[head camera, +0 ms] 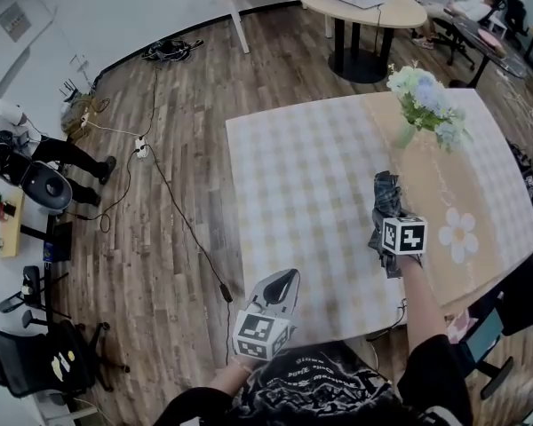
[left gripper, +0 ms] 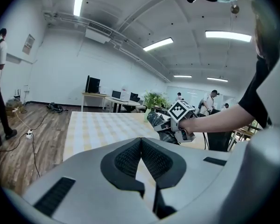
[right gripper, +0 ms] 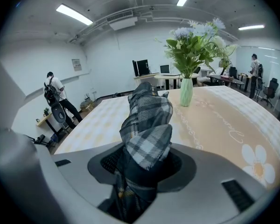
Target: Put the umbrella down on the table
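The right claw (right gripper: 142, 167) pinches the folded plaid umbrella (right gripper: 147, 118) by its lower end and holds it over the checked counter (head camera: 302, 167), near a vase of flowers (head camera: 424, 105). I cannot tell whether the umbrella touches the counter. The left claw (left gripper: 141, 143) is pressed together on nothing, at the counter's near edge.

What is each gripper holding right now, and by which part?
Right gripper: plaid umbrella, clamped around its folded canopy, partway along. Left gripper: shut, empty.

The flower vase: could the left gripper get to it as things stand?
Probably not directly: the right gripper, holding the plaid umbrella, sits between the left gripper and the flower vase.
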A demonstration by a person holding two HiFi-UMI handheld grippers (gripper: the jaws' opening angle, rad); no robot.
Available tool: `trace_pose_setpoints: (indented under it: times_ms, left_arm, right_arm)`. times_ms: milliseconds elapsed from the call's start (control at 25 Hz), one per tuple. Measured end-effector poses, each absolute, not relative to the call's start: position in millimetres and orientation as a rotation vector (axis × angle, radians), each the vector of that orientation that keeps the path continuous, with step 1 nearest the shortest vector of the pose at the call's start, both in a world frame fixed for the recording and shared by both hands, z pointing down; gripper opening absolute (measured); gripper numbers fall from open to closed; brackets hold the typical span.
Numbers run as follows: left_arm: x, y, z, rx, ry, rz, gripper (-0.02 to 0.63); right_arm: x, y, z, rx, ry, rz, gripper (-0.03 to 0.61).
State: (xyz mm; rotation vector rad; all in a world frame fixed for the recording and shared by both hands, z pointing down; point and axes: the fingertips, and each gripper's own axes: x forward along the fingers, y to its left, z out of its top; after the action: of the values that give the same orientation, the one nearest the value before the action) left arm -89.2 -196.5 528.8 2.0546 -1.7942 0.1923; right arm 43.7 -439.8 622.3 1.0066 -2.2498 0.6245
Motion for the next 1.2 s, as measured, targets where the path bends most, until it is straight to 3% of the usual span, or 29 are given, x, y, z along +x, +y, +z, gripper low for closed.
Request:
trace_pose_setpoints:
  times_ms: [800, 920, 1040, 1200]
  left_arm:
    - [-97.9, -213.6, 538.1, 1.967, -1.843, 0.211, 0.018]
    - [-100.6, -219.6, 537.0, 1.965, -1.838, 0.203, 0.018]
    - [-99.6, -218.5, 538.5, 1.965, -1.818, 0.202, 0.018]
    - [-97.6, -213.0, 539.1, 1.973, -1.810, 0.195, 0.018]
  right_arm:
    - [45.7, -466.5, 686.7, 0.950, -2.077, 0.772, 0.200]
    - [39.9, -473.4, 685.3, 0.930, -2.099, 0.825, 0.228]
    - [40.7, -474.0, 679.2, 0.948, -2.127, 0.885, 0.321]
    - [42.4, -470.2, 658.4, 0.975, -2.183, 0.858, 0.357]
